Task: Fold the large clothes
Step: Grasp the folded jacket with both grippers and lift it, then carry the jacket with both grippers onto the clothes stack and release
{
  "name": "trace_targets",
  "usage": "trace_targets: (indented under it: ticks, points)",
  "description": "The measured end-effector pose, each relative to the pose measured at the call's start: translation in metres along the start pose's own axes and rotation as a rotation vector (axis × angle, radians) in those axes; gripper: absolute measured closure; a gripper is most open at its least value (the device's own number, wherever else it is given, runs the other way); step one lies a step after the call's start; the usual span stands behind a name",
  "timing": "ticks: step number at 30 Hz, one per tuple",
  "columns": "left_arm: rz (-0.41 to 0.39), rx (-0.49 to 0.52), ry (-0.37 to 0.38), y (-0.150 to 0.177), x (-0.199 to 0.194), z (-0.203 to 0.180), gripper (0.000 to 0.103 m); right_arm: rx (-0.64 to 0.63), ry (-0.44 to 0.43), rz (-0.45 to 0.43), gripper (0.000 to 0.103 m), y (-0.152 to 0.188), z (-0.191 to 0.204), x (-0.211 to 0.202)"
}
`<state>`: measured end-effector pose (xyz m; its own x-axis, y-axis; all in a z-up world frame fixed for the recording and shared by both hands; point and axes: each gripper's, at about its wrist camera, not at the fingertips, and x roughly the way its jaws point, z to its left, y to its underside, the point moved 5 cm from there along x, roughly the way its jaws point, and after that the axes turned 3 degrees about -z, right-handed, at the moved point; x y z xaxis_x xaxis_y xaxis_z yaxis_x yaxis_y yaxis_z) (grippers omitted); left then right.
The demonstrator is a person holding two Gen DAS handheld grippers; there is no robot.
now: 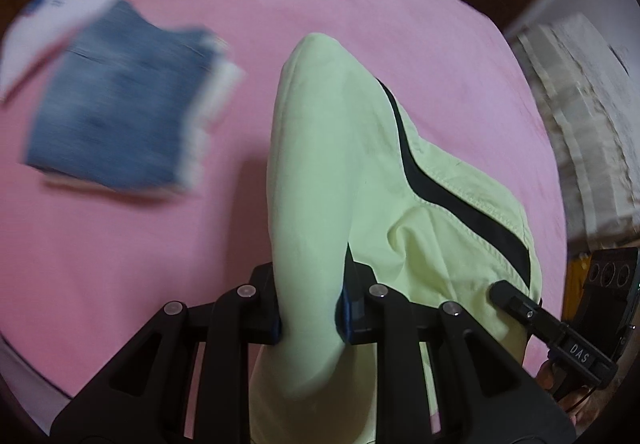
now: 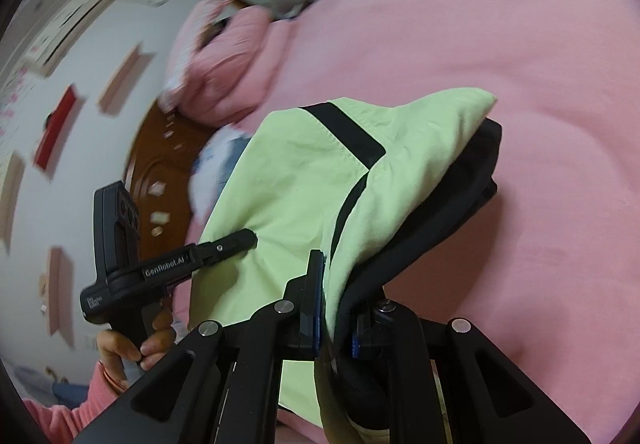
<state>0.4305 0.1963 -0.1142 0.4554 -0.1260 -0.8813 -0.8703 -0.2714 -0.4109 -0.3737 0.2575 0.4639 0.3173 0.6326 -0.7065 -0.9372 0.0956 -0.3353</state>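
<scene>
A pale green garment (image 1: 320, 172) with a black stripe hangs lifted above the pink bed sheet (image 1: 120, 244). My left gripper (image 1: 310, 308) is shut on a thick fold of it, the cloth bunched between the blue pads. In the right wrist view the same green garment (image 2: 296, 180), with a black inner lining showing at its edge, is pinched by my right gripper (image 2: 336, 324), also shut. Each view shows the other gripper clamped on the garment's edge: the right one (image 1: 504, 290) and the left one (image 2: 248, 238), held by a hand (image 2: 124, 352).
Folded blue denim (image 1: 116, 116) lies on the pink sheet to the left, with a white printed garment (image 1: 52, 28) beside it. Pink pillows (image 2: 224, 56) and a wooden headboard (image 2: 160, 164) stand at the bed's end. A patterned cloth (image 1: 580, 124) lies beyond the bed's right edge.
</scene>
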Motion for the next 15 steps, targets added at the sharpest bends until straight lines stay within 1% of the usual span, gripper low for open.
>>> trace_targets:
  ticks: [2,4,5,6,7,9,11,12,14,15]
  points:
    - [-0.046,0.01,-0.039,-0.023,-0.035,0.04,0.085,-0.036,-0.059,0.001,0.093,-0.009,0.047,0.032]
    - [-0.109,0.027,-0.084,-0.055,-0.072,0.076,0.085,-0.088,-0.101,0.001,0.093,-0.018,0.097,0.064]
    - [-0.131,0.033,-0.099,-0.067,-0.085,0.089,0.085,-0.125,-0.128,-0.005,0.093,-0.027,0.127,0.081]
    - [-0.156,0.038,-0.112,-0.08,-0.099,0.103,0.085,-0.145,-0.147,-0.009,0.093,-0.034,0.144,0.09]
    - [-0.192,0.04,-0.129,-0.099,-0.116,0.122,0.085,-0.171,-0.178,-0.014,0.093,-0.043,0.17,0.106]
    - [-0.237,0.045,-0.146,-0.126,-0.135,0.152,0.085,-0.205,-0.212,-0.027,0.093,-0.05,0.211,0.131]
    - [-0.275,0.07,-0.164,-0.148,-0.142,0.176,0.085,-0.234,-0.238,-0.048,0.093,-0.063,0.242,0.159]
    - [-0.292,0.088,-0.17,-0.156,-0.141,0.19,0.085,-0.244,-0.245,-0.055,0.093,-0.068,0.252,0.174]
    - [-0.313,0.112,-0.166,-0.173,-0.123,0.224,0.085,-0.269,-0.24,-0.065,0.093,-0.073,0.261,0.203]
    - [-0.312,0.117,-0.159,-0.18,-0.112,0.237,0.085,-0.276,-0.226,-0.059,0.093,-0.073,0.266,0.227]
